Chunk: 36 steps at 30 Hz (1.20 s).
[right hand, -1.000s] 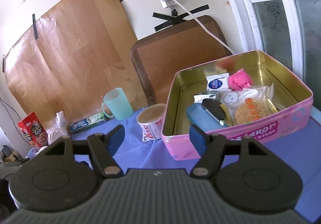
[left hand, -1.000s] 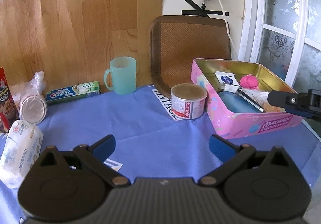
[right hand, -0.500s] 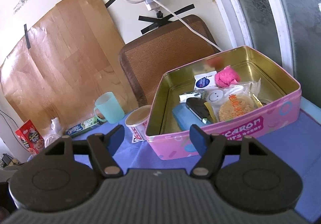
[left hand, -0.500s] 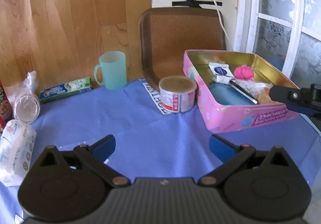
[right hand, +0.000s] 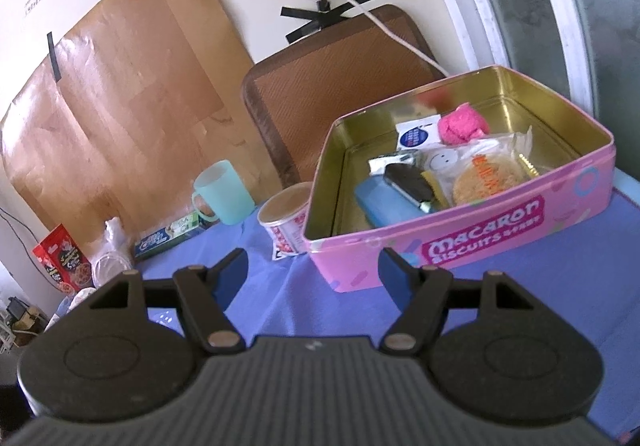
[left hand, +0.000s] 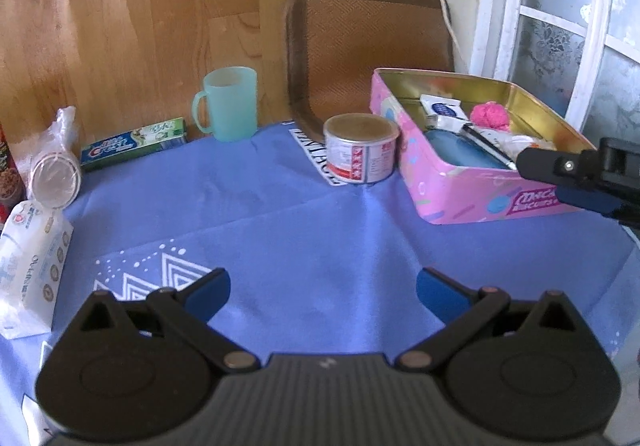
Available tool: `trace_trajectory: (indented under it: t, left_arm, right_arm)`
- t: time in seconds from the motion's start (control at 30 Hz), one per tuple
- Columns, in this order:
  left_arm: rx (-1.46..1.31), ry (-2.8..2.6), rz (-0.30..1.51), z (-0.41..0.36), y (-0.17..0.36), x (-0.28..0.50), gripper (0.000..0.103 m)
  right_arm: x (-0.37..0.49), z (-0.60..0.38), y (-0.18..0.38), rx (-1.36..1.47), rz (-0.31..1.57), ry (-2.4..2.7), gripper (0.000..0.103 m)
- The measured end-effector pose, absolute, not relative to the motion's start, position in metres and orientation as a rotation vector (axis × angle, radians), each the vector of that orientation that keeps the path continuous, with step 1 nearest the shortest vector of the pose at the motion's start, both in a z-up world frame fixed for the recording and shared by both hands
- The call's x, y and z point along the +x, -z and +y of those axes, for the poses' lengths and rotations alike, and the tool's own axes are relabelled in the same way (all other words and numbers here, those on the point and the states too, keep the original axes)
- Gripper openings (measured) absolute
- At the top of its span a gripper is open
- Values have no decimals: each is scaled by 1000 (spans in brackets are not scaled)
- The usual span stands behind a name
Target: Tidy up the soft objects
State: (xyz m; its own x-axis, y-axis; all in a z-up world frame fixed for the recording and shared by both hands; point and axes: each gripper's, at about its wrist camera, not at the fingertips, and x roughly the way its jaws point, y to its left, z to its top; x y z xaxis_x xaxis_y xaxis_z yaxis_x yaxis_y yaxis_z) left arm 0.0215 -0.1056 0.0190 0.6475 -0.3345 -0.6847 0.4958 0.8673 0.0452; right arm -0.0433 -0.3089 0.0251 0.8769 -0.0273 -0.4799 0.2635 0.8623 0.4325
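Both grippers, left gripper (left hand: 323, 291) and right gripper (right hand: 312, 273), hang empty with jaws wide apart, several soft items, including a pink ball (right hand: 461, 125), already in the pink tin (right hand: 472, 242), while a tissue pack (left hand: 30, 266) waits on the blue cloth (left hand: 320, 230).

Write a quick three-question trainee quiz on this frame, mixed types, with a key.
1. True or false: the pink fluffy ball lies inside the pink tin.
2. What stands directly beside the tin on the blue cloth? A) round can B) glass bottle C) spoon
3. Fill in: both the left gripper and the right gripper are ____ and hold nothing.

Key: 1 true. 2 A, the round can. 3 open.
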Motion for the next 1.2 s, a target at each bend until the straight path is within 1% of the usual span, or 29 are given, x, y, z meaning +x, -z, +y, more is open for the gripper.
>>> trace_trajectory:
  t: [0.1, 0.33, 0.7, 0.93, 1.0, 1.1, 1.2]
  left_arm:
    - [224, 447, 711, -98, -18, 23, 103]
    - [260, 378, 587, -93, -26, 17, 103]
    - [248, 417, 577, -98, -30, 18, 103]
    - [256, 422, 602, -101, -26, 15, 103]
    - [240, 428, 642, -100, -24, 16, 103]
    - [211, 457, 713, -99, -19, 17, 103]
    - [220, 463, 728, -101, -14, 14, 103]
  right_arm:
    - [-41, -302, -26, 492, 485, 153, 74]
    - [-35, -295, -30, 460, 493, 163, 74]
    - [-51, -307, -35, 423, 517, 253, 75]
    - [-51, -305, -32, 429, 510, 253, 76]
    - [-51, -304, -30, 433, 505, 254, 79]
    - [-51, -304, -25, 442, 506, 266, 79]
    - [-51, -305, -23, 460, 512, 270, 79]
